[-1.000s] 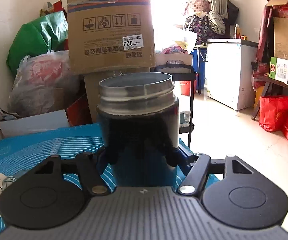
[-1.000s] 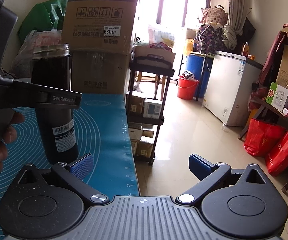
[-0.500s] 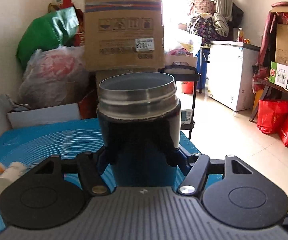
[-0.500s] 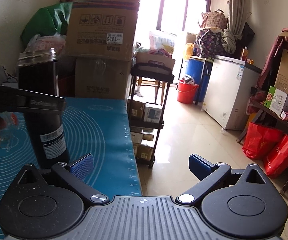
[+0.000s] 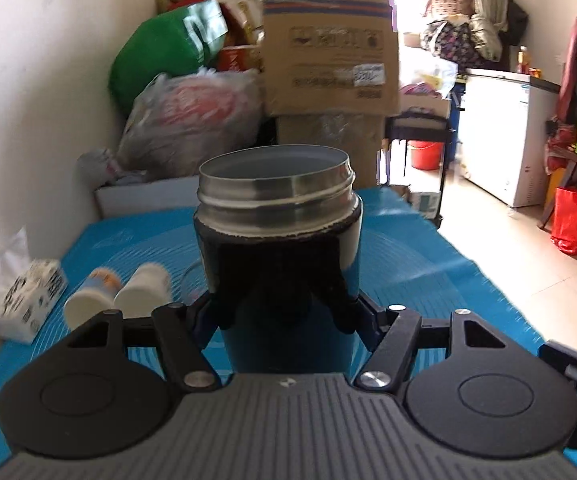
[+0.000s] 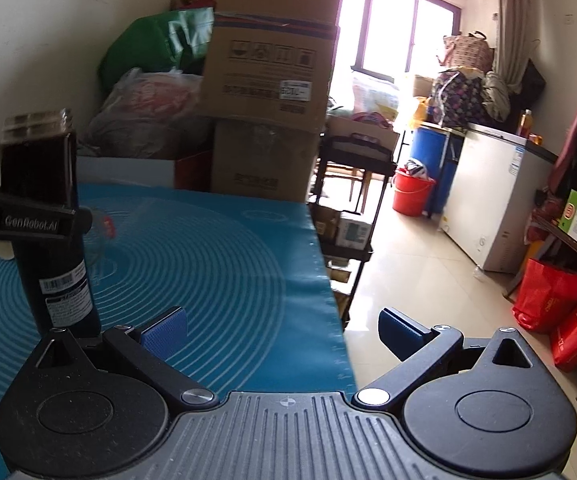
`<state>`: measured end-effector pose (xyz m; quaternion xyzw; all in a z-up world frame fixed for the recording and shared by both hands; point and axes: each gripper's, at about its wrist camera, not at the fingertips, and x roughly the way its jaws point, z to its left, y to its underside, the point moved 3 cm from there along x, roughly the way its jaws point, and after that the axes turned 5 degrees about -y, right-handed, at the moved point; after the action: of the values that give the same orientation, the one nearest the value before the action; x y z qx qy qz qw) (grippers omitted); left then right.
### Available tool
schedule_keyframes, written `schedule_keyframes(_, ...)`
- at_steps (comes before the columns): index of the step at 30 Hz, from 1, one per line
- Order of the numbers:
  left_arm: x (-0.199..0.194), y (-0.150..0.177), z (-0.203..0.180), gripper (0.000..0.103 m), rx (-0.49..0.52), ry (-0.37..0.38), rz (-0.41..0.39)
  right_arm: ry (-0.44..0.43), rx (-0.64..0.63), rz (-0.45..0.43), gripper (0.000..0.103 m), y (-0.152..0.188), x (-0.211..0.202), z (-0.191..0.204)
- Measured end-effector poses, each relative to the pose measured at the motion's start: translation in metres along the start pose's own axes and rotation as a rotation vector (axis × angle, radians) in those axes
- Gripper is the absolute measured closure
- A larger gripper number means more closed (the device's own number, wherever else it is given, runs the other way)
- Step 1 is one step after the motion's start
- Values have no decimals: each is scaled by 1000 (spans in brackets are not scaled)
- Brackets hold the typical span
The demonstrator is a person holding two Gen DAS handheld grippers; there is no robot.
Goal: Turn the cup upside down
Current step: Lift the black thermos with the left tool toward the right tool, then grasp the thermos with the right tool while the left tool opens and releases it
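Note:
The cup [image 5: 280, 256] is a tall dark tumbler with a steel rim, upright with its mouth up. My left gripper [image 5: 284, 312] is shut on the cup's body, one finger on each side. In the right wrist view the cup [image 6: 48, 240] stands at the far left on the blue mat [image 6: 208, 264], with the left gripper's finger across it. My right gripper [image 6: 284, 330] is open and empty, over the mat's right edge, to the right of the cup.
Two white-capped bottles [image 5: 116, 292] and a tissue pack [image 5: 20, 292] lie on the mat's left side. Cardboard boxes [image 6: 272, 92] and bags stand behind the table. The table edge drops to the floor on the right, by a black shelf cart [image 6: 348, 208].
The left gripper has carried the cup leftward over the mat, still upright; bottles and tissue pack came into its view. The right gripper stays open and has turned a little left.

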<state>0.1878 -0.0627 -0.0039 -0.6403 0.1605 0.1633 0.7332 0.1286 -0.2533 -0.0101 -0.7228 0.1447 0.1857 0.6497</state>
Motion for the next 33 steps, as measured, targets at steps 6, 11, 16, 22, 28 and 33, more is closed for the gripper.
schedule_keyframes(6, -1, 12, 7, 35, 0, -6, 0, -18, -22, 11, 0, 0, -1, 14)
schedule_keyframes(11, -5, 15, 9, 34, 13, -9, -13, -19, -25, 26, 0, 2, 1, 19)
schedule_keyframes(16, -9, 10, 12, 13, 12, -22, -36, -20, -29, 36, 0, 6, 0, 20)
schedule_keyframes(22, -10, 9, 14, 6, -5, -2, -26, -25, -50, 40, 0, 4, -3, 25)
schedule_keyframes(28, -17, 13, 18, 6, -13, 14, -32, -20, -101, 39, 0, -1, -8, 34)
schedule_keyframes(33, -31, 11, 26, 6, -30, 21, -50, -21, -123, 27, 0, -8, -18, 40)
